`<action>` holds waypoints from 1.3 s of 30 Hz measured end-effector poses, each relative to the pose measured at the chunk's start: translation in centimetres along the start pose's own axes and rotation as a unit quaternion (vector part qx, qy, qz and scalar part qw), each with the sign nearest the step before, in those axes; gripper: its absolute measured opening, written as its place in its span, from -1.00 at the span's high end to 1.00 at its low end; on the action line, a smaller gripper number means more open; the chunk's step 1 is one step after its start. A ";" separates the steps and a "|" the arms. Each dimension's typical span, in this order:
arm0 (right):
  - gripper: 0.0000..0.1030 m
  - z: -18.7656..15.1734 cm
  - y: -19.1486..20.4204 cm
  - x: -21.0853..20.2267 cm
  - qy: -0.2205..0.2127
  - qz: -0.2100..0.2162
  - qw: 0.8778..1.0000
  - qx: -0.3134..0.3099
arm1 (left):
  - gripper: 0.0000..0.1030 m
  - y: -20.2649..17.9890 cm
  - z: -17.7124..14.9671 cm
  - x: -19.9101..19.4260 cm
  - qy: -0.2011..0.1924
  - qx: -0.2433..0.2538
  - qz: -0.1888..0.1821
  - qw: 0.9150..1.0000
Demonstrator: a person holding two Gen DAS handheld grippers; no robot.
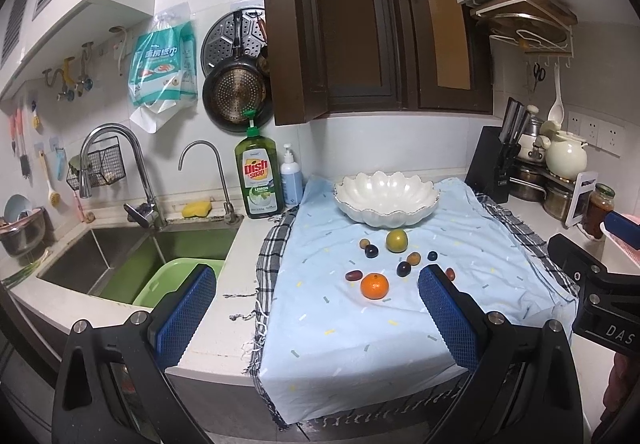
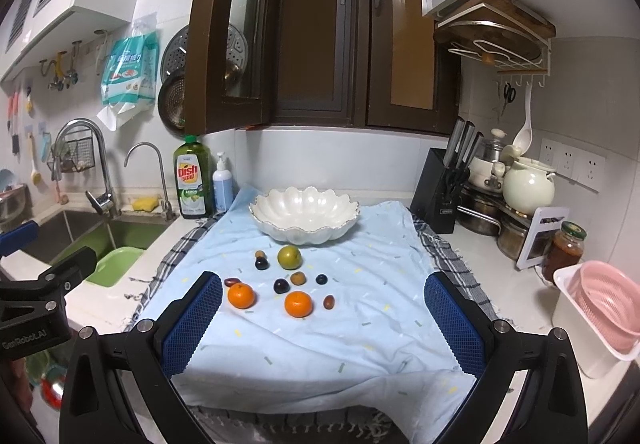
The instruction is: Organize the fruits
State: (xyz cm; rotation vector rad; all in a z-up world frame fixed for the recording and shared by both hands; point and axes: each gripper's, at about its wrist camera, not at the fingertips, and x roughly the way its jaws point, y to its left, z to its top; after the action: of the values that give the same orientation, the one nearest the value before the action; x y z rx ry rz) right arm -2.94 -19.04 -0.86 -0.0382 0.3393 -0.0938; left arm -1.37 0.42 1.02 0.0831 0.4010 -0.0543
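Kitchen counter beside a sink, draped with a pale blue cloth (image 2: 320, 340) over a checked one. White scalloped bowl (image 2: 304, 217) sits empty at the far end of the cloth, straight ahead of both sets of fingers and beyond all the fruit. Between bowl and fingers, loose on the cloth: a green round fruit (image 2: 289, 257) nearest the bowl, two oranges (image 2: 298, 304) nearest the fingers, and several small dark and brown fruits scattered among them — none touching the bowl. Right gripper (image 2: 323, 318) hangs above the near cloth, fingers wide apart, holding nothing; the oranges lie just ahead, within its span. Left gripper (image 1: 316, 316) likewise spread and empty, one orange (image 1: 374, 286) ahead toward its right finger. Judgement: right gripper is better lined up — a short forward reach.
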 end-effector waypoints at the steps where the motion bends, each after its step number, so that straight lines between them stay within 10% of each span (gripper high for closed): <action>1: -0.99 0.1 0.0 0.0 0.001 0.000 1.000 -0.001 | -1.00 0.0 0.0 -0.1 0.000 0.000 -0.001 1.000; 39: -0.99 0.5 -0.6 -0.7 -0.013 -0.005 1.000 -0.001 | -1.00 -0.4 0.8 -0.6 -0.006 0.008 -0.007 1.000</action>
State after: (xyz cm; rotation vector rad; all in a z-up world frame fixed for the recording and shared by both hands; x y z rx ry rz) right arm -3.49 -19.55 -0.09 -0.0434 0.3126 -0.1025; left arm -1.61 0.02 1.93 0.0952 0.3900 -0.0710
